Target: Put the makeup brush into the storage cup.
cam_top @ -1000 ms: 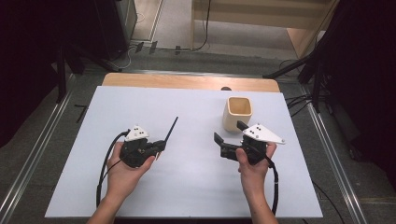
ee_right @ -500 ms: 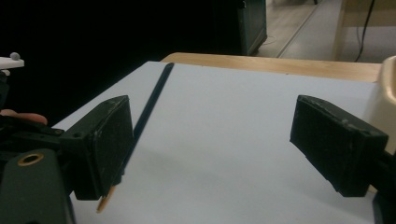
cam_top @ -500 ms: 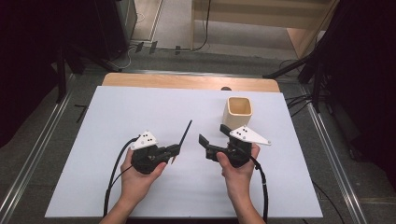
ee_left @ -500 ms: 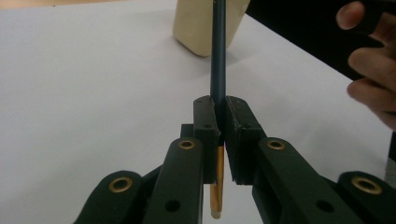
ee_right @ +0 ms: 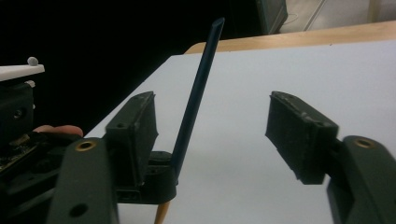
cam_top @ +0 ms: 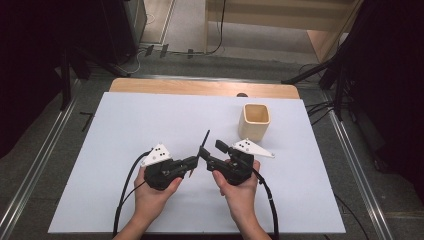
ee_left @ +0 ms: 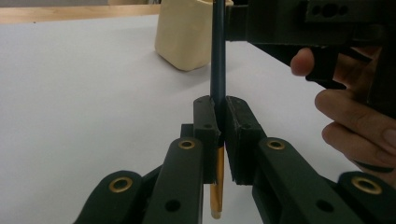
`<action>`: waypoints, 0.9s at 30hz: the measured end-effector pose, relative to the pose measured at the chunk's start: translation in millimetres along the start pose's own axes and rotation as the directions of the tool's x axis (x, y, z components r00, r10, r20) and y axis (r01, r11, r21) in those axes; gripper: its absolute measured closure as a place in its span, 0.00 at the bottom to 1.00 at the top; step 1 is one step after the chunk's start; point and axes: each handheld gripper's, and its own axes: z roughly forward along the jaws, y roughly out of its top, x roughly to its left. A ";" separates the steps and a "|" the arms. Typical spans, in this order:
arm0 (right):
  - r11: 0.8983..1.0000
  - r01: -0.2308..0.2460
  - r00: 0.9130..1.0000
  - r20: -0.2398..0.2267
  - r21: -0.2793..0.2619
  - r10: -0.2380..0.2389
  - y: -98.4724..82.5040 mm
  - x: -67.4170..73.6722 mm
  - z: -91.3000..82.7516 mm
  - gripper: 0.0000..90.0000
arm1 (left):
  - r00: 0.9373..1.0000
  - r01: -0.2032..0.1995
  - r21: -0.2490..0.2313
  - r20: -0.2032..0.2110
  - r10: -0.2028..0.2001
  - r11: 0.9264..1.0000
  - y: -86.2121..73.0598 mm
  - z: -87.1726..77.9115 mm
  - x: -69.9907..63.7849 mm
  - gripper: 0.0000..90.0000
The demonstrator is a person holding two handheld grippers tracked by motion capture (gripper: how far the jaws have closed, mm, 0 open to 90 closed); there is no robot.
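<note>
Left tongs (cam_top: 192, 165) clamp the pencil (cam_top: 203, 142); right tongs (cam_top: 212, 153), half-open and closing, straddle it without contact. Handover toward the cup (cam_top: 255, 121) pending.

The pencil (ee_left: 217, 51) has smooth, a bit shiny dark blue paint, and its sharpened end shows bare yellow-brown wood. The left gripper (cam_top: 192, 164) is black matt plastic with brass-coloured metal rings at its joints. Its fingers (ee_left: 238, 135) look rough and grainy. The right gripper (cam_top: 210, 153) is the same dull black plastic, with a flat white plate on top. The cup (cam_top: 254, 121) looks like pale, smooth wood. The tabletop (cam_top: 150, 120) is covered by a smooth, matt white sheet, with plain wood showing at its far edge.
</note>
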 end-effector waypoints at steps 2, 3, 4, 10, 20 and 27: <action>0.998 -0.066 0.996 -0.054 -0.001 0.066 -2.5 -4.5 1.3 0.52 | 1.000 -0.007 -0.001 0.009 0.007 1.000 -0.5 1.0 -2.4 0.94; 0.998 -0.066 0.996 -0.054 -0.001 0.066 -2.5 -4.5 1.3 0.52 | 1.000 -0.007 -0.001 0.009 0.007 1.000 -0.5 1.0 -2.4 0.94; 0.995 -0.100 0.992 -0.080 0.001 0.099 -4.6 -7.2 2.0 0.59 | 1.000 -0.016 -0.002 0.012 0.016 1.000 -1.1 2.3 -4.1 0.94; 0.986 -0.164 0.979 -0.121 0.021 0.166 -8.3 -6.2 4.1 0.71 | 1.000 -0.025 -0.004 0.015 0.025 1.000 -1.9 4.1 -7.5 0.94; 0.971 -0.238 0.960 -0.144 0.026 0.239 -12.0 -5.9 4.7 0.93 | 0.999 -0.039 -0.009 0.023 0.039 0.999 -2.8 5.6 -11.0 0.94; 0.991 -0.130 0.986 -0.108 -0.025 0.126 -12.2 -1.8 3.5 0.94 | 0.999 -0.043 -0.003 0.029 0.043 0.999 -3.5 8.2 -9.4 0.72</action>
